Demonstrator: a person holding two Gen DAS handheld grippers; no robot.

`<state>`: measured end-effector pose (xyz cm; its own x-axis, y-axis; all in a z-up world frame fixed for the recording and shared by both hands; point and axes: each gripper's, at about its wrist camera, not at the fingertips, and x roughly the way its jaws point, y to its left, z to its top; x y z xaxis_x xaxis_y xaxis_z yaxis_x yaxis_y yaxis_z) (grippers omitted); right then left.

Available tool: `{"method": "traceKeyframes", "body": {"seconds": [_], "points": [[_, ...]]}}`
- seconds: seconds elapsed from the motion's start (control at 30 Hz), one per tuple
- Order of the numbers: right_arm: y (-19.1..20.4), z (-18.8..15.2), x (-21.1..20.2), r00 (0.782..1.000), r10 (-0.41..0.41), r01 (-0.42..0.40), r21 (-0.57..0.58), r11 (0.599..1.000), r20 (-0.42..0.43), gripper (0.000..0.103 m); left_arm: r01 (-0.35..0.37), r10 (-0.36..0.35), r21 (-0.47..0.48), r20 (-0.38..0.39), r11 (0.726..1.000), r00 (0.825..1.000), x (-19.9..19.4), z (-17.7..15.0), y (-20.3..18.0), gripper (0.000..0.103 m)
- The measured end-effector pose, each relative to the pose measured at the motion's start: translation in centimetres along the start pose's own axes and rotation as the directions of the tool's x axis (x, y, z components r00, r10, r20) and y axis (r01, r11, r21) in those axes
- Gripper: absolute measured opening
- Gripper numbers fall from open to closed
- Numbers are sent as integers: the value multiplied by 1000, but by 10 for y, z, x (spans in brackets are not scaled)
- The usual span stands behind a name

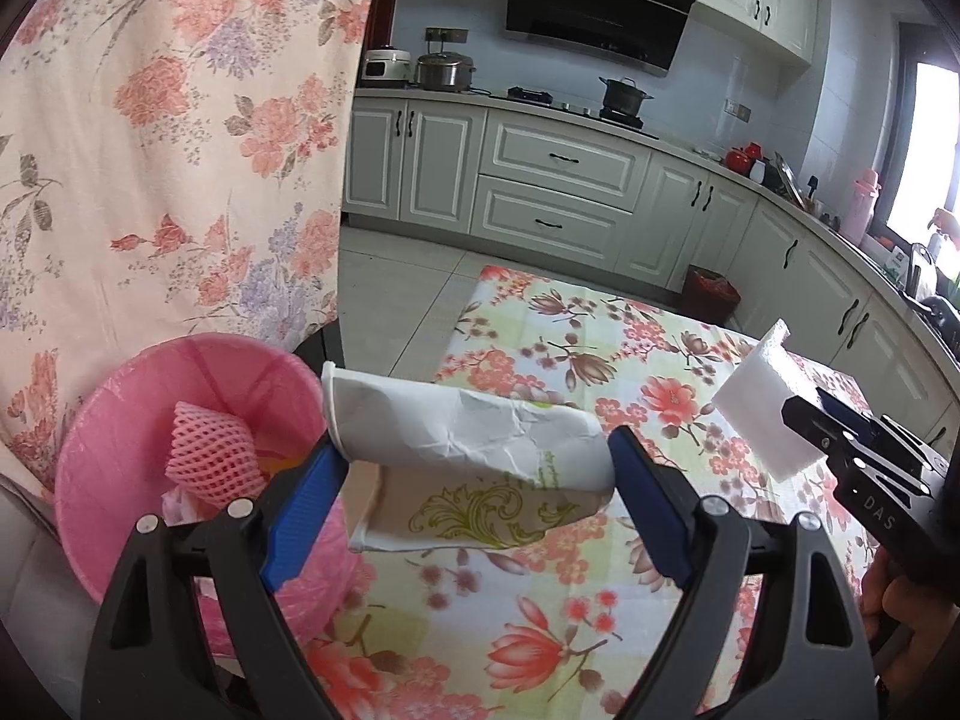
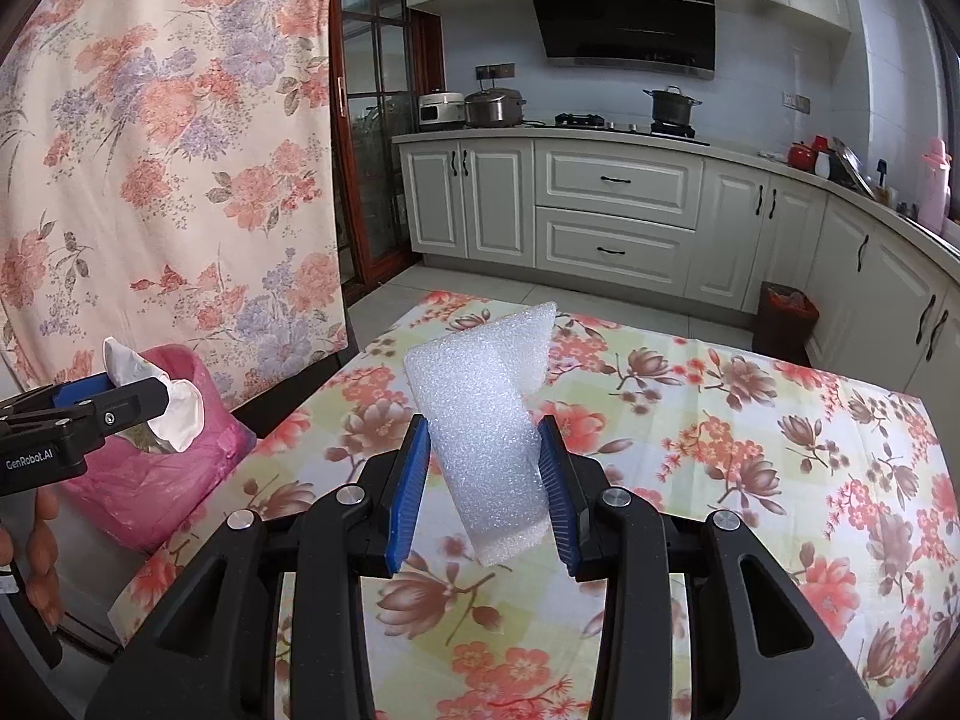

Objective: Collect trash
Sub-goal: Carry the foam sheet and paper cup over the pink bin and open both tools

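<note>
My left gripper (image 1: 474,474) is shut on a crushed white paper cup (image 1: 474,456) with a green print, held sideways beside the rim of the pink trash bin (image 1: 120,420). The bin holds a pink foam net (image 1: 210,450) and other scraps. In the right wrist view the left gripper (image 2: 144,402) holds the cup (image 2: 174,408) over the bin (image 2: 180,480). My right gripper (image 2: 486,480) is shut on a white foam piece (image 2: 480,426), held above the table. It also shows in the left wrist view (image 1: 768,402).
The table has a floral cloth (image 2: 720,450). A floral curtain (image 2: 162,150) hangs on the left behind the bin. Kitchen cabinets (image 2: 612,204) and a small dark floor bin (image 2: 786,318) stand beyond the table.
</note>
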<state>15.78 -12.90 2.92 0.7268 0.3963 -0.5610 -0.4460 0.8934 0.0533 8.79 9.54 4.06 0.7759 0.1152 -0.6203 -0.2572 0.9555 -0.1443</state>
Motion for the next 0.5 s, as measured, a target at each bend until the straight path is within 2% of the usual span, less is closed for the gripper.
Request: {"method": "traceKeyframes", "body": {"seconds": [0.5], "points": [[94,20,18,994,110,-110,-77,991,-13,36,-94,98,-102,40,990,994,-33,-5,106,85]]}}
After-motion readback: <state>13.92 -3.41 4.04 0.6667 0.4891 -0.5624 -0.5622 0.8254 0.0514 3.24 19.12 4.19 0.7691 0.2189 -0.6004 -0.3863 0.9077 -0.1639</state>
